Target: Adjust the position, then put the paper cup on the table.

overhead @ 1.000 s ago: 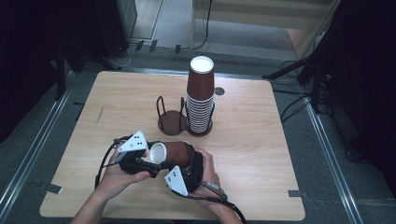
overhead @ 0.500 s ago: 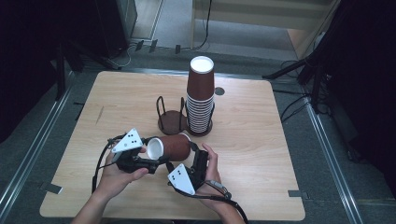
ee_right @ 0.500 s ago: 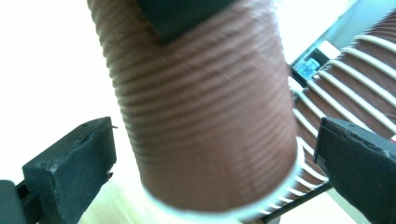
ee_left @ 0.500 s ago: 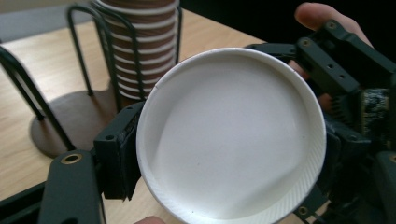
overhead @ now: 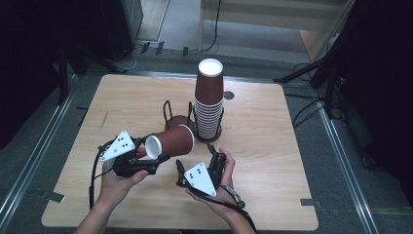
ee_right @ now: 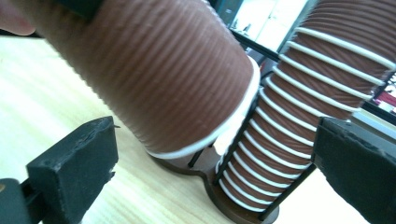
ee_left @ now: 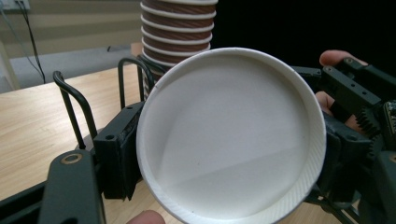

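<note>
Near the table's front edge, the left gripper (overhead: 146, 158) is clamping a sideways paper cup (overhead: 170, 141) just before the cup stack (overhead: 209, 100) and wire rack (overhead: 178, 114), while the right gripper (overhead: 195, 165) is standing open and empty beside it.

In the high view the wooden surface (overhead: 272, 161) is evenly lit from above, with short soft shadows, while the room at 9 and 3 o'clock falls into near black. The left gripper view is sharp on the white cup (ee_left: 231, 135), whose inside bears a soft diagonal shadow; the background at 10 o'clock is hazy. The right gripper view is tilted and soft, with washed-out glare at 1 o'clock and blurred black jaws.
</note>
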The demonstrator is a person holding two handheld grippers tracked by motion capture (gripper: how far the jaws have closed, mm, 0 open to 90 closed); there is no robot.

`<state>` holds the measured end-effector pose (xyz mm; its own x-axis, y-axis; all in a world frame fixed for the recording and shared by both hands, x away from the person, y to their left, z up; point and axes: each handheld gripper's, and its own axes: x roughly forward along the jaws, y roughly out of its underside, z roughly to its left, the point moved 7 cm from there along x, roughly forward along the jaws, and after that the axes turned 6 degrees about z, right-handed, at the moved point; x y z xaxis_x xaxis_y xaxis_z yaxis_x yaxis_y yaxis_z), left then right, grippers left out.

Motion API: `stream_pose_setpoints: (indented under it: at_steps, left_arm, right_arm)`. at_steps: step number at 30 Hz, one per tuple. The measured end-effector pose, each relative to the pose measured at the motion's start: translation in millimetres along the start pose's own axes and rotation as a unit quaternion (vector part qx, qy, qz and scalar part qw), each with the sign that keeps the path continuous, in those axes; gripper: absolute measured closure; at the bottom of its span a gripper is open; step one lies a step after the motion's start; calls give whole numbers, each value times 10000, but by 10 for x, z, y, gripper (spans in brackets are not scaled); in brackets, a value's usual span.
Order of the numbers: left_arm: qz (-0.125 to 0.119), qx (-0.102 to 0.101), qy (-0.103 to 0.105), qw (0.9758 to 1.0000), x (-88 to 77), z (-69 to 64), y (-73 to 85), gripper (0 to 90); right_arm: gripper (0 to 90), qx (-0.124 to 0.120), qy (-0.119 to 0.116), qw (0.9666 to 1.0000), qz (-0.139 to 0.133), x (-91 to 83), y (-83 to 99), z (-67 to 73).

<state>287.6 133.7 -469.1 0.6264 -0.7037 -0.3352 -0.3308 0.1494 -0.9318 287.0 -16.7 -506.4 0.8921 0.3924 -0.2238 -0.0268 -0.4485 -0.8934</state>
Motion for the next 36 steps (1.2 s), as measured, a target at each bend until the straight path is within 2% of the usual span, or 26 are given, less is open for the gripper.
stream_pose_setpoints:
  at_steps: [4, 6, 9, 14, 16, 18, 19, 20, 21, 23, 24, 27, 28, 29, 32, 34, 35, 36]
  left_arm:
    - [-140, -7, -34, 9999, -21, 28, -15, 239]
    - [-254, -17, -93, 9996, -27, 42, -26, 239]
    - [-351, -69, -35, 9994, -31, 33, -41, 239]
    - [-444, -78, 108, 9989, -12, -15, -48, 239]
    - [-516, -75, 118, 9986, -2, -23, -50, 238]
    - [-560, -135, 188, 9982, 12, -26, -51, 238]
    - [-568, -150, 217, 9980, 23, -27, -46, 239]
    - [-573, -131, 214, 9980, 29, -27, -43, 238]
    - [-597, -131, 201, 9979, 38, -30, -39, 238]
    - [-686, -119, 182, 9974, 46, -37, -36, 238]
    - [-724, -113, 171, 9972, 50, -42, -37, 238]
    - [-790, -112, 189, 9966, 67, -63, -35, 238]
    - [-818, -109, 204, 9964, 82, -74, -30, 238]
    - [-839, -88, 208, 9962, 93, -83, -24, 238]
    - [-924, -63, 215, 9955, 132, -107, -10, 238]
    - [-956, -55, 232, 9951, 151, -124, -3, 239]
    - [-978, -53, 251, 9949, 159, -132, -5, 239]
    - [-992, -73, 272, 9947, 163, -143, -5, 239]
  right_arm:
    - [6, 282, 84, 9995, -89, -27, -60, -84]
    - [7, 482, 48, 9988, -107, -41, -78, -112]
    - [27, 799, -12, 9967, -112, -55, -102, -153]
    - [58, 1292, -69, 9916, -48, -84, -132, -209]
    - [71, 1522, -168, 9882, 19, -100, -142, -226]
    - [19, 1655, -206, 9859, 141, -109, -142, -234]
    - [3, 1793, -287, 9832, 189, -113, -144, -241]
    - [0, 2079, -351, 9773, 226, -123, -147, -263]
    - [0, 2262, -412, 9729, 246, -127, -147, -279]
    - [0, 2724, -603, 9598, 321, -136, -143, -319]
    - [0, 2856, -652, 9555, 337, -144, -140, -331]
    - [0, 3141, -683, 9462, 377, -163, -142, -361]
    - [0, 3294, -714, 9407, 376, -173, -148, -369]
    - [0, 3490, -757, 9333, 374, -187, -158, -378]
    - [0, 3941, -841, 9143, 410, -215, -182, -386]
    - [0, 4275, -855, 8988, 456, -227, -192, -393]
    - [0, 4409, -869, 8921, 463, -230, -198, -397]
    - [0, 4581, -888, 8832, 470, -237, -210, -399]
